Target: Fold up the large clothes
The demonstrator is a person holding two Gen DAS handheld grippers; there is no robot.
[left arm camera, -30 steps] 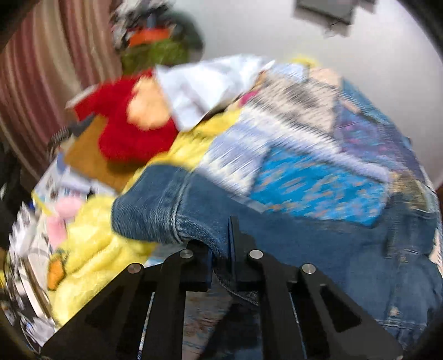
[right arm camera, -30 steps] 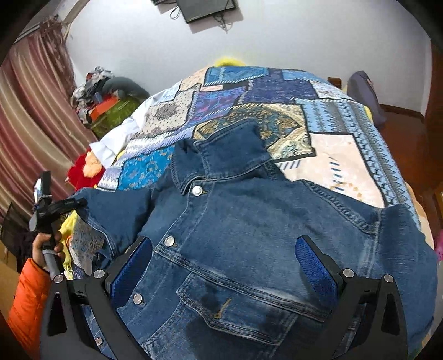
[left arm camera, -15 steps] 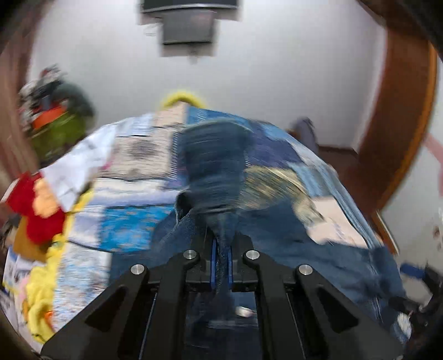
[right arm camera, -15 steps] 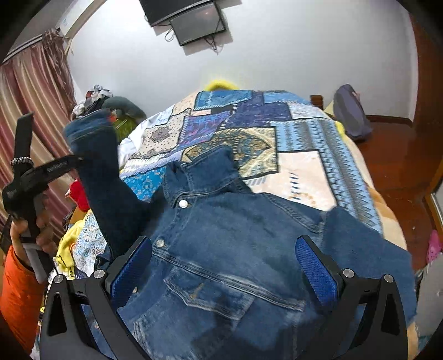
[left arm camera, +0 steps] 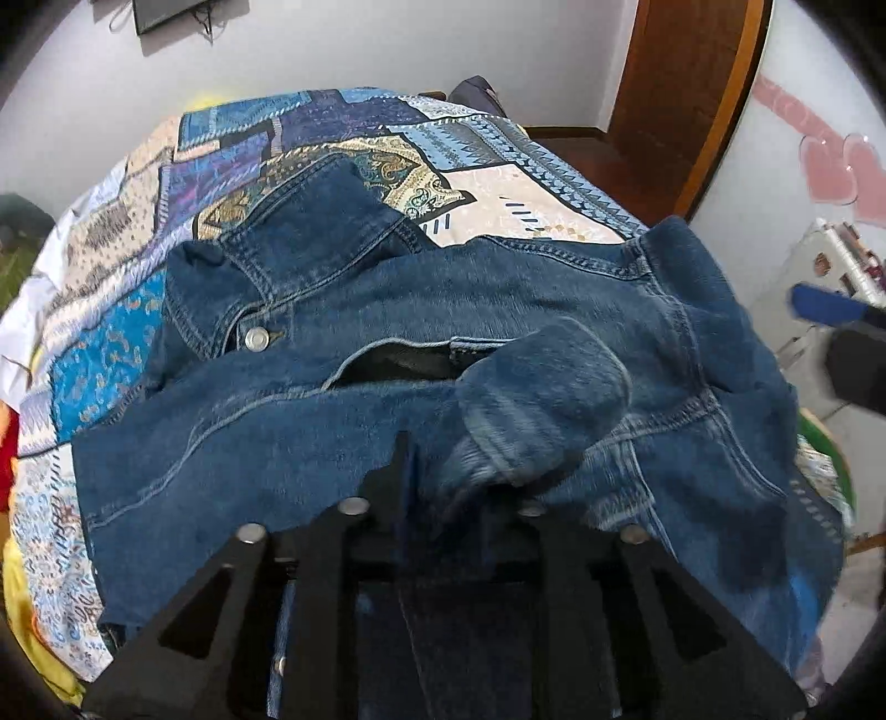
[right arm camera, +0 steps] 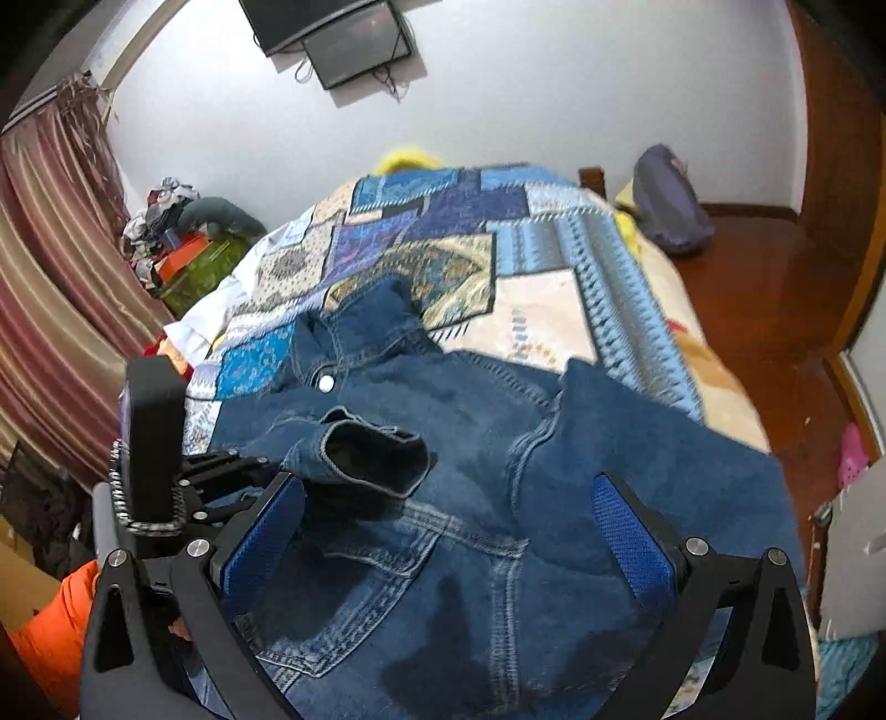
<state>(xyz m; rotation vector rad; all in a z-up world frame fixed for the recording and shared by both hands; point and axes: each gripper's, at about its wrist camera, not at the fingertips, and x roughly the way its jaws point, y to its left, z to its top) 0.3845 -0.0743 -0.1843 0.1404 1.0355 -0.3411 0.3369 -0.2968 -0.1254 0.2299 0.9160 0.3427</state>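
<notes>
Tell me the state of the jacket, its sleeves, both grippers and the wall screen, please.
denim jacket: lying front up on the bed.
folded sleeve: laid across the chest, released.
other sleeve: spread out, not yet folded.
left gripper: jaws have just been opening; cuff at its tips, unpinched.
right gripper: open, empty.
wall screen: dark.

Both grippers: black angular frames with triangular cutouts and silver round screw heads. Right gripper (right arm camera: 448, 531) has blue textured pads (right arm camera: 628, 531). Left gripper (left arm camera: 459, 487) mostly black. Person wears an orange sleeve (right arm camera: 55, 637).
</notes>
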